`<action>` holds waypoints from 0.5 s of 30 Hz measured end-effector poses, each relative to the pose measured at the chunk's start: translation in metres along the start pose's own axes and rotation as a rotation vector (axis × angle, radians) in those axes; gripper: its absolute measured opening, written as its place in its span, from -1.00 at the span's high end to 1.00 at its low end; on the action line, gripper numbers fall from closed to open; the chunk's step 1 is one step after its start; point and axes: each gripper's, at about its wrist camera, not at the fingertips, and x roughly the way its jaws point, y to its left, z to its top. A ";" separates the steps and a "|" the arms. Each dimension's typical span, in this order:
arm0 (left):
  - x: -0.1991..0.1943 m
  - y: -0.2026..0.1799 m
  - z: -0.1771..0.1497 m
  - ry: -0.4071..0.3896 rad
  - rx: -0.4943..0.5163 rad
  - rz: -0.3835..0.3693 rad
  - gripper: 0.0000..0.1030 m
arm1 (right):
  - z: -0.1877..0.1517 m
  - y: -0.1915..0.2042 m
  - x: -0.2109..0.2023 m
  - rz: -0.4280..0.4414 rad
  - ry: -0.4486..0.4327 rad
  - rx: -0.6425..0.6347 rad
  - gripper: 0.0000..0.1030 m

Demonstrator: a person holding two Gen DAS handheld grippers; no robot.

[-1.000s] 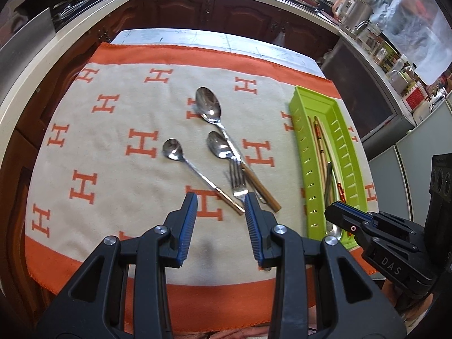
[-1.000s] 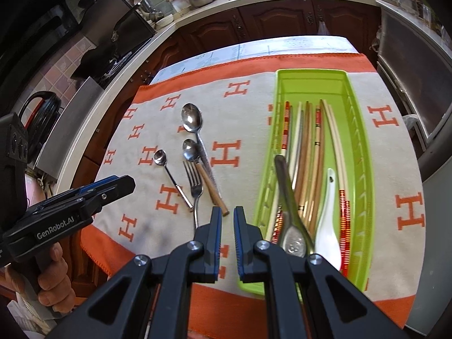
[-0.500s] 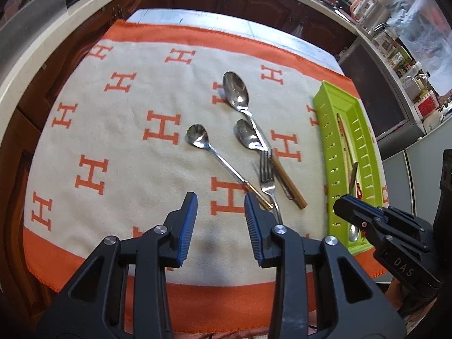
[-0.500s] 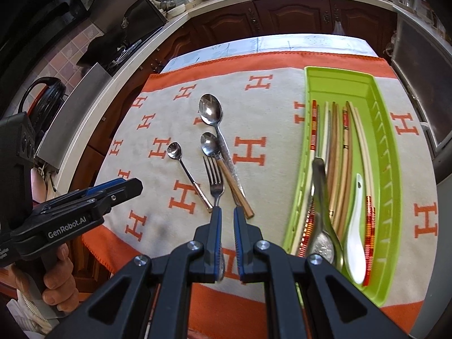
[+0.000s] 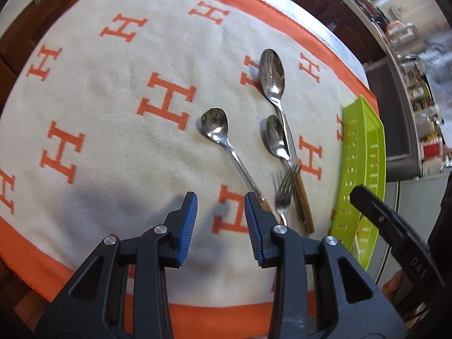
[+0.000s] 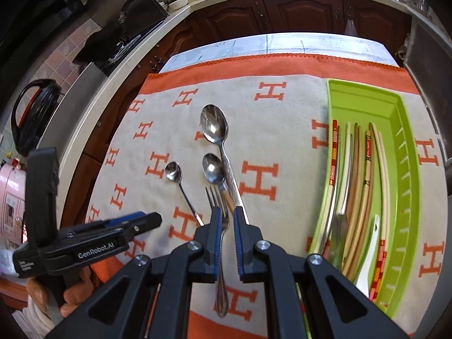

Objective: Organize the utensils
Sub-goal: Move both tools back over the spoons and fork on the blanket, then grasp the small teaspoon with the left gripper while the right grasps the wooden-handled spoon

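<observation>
On the orange-and-cream H-pattern cloth (image 5: 113,141) lie a large spoon (image 5: 272,73) (image 6: 213,124), a small spoon (image 5: 214,124) (image 6: 173,171), a wooden-handled spoon (image 5: 275,135) (image 6: 212,168) and a fork (image 5: 284,192) (image 6: 214,197). My left gripper (image 5: 220,214) (image 6: 149,219) is open and empty, low over the cloth just left of the small spoon's handle. My right gripper (image 6: 227,226) (image 5: 356,193) hovers above the fork with only a narrow slit between its jaws; the fork shows through it, lying flat. The green tray (image 6: 367,99) (image 5: 364,152) holds chopsticks (image 6: 356,175), a white spoon (image 6: 370,251) and a metal spoon (image 6: 337,234).
Dark wooden cupboards (image 6: 296,8) and a pale counter ring the table. A black kettle (image 6: 34,113) stands on the counter at the left. A person's hand (image 6: 70,296) holds the left gripper near the cloth's front-left corner. Bottles and jars (image 5: 423,113) crowd the right side.
My left gripper has sunk toward the cloth and rolled, closing in on the small spoon's handle. My right gripper has shifted left from the tray to above the fork. Neither jaw gap has changed.
</observation>
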 end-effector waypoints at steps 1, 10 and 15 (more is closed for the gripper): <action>0.004 -0.002 0.003 0.009 -0.013 0.001 0.40 | 0.002 -0.001 0.002 0.003 0.002 0.005 0.83; 0.033 -0.037 0.017 0.055 -0.041 0.097 0.40 | 0.017 -0.012 0.011 0.031 0.004 0.039 0.83; 0.043 -0.059 0.020 0.054 -0.019 0.194 0.40 | 0.018 -0.017 0.015 0.035 0.012 0.040 0.83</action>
